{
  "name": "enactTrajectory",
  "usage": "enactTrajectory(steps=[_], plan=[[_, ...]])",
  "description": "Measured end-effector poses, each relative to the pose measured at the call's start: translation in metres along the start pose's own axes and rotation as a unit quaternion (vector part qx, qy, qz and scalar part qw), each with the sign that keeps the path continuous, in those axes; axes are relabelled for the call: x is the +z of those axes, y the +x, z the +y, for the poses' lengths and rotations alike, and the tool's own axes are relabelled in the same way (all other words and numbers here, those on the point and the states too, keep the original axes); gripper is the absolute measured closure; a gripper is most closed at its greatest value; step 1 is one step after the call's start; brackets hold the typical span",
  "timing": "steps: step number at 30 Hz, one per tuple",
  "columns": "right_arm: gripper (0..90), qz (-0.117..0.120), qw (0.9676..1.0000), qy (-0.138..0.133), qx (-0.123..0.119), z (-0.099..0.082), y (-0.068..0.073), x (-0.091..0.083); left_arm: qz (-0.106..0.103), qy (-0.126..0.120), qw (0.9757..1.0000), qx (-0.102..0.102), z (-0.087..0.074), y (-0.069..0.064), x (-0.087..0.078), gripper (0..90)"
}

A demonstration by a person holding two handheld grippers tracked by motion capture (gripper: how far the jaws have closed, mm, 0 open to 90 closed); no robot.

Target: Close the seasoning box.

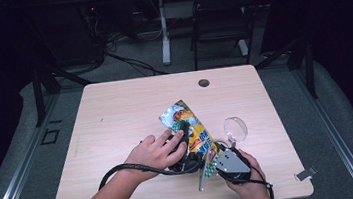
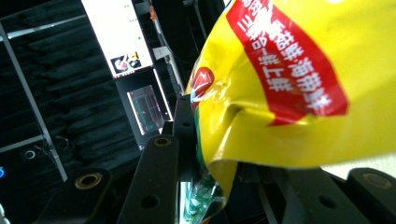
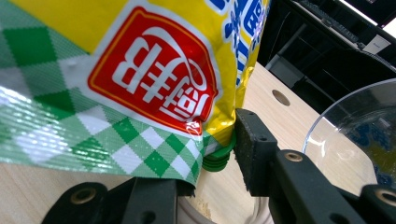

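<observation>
A yellow snack bag (image 1: 193, 128) with a green checked edge and red labels lies near the table's front middle. My left gripper (image 1: 184, 130) reaches over it from the left, and the hand rests on top. In the left gripper view the creased bag (image 2: 289, 79) sits between the jaws, one pad (image 2: 183, 122) pressing its side while the other is hidden. My right gripper (image 1: 212, 162), topped by a grey plate, holds the bag's near end. In the right gripper view the bag's corner (image 3: 140, 79) is between the jaws, with one pad (image 3: 250, 144) against its edge.
A clear plastic bowl (image 1: 235, 128) stands just right of the bag, close to the right gripper (image 3: 355, 135). The wooden table (image 1: 116, 116) has a cable hole (image 1: 204, 83) at the back. A black chair (image 1: 220, 19) stands beyond it.
</observation>
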State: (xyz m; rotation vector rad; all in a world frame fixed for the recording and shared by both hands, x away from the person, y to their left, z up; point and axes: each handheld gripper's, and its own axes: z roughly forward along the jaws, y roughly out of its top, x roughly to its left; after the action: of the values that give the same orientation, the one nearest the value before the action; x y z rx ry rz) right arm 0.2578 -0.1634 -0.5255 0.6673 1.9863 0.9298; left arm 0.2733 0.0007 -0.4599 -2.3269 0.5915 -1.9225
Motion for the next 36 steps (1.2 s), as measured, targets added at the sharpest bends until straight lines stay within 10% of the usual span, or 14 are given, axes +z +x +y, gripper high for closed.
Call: enactTrajectory(steps=[36], plan=[[70.1, 0.004, 0.9999, -0.005, 0.012, 0.0005, -0.0031, -0.0033, 0.007, 0.001, 0.9999, 0.013, 0.0047, 0.0082, -0.0022, 75.2]])
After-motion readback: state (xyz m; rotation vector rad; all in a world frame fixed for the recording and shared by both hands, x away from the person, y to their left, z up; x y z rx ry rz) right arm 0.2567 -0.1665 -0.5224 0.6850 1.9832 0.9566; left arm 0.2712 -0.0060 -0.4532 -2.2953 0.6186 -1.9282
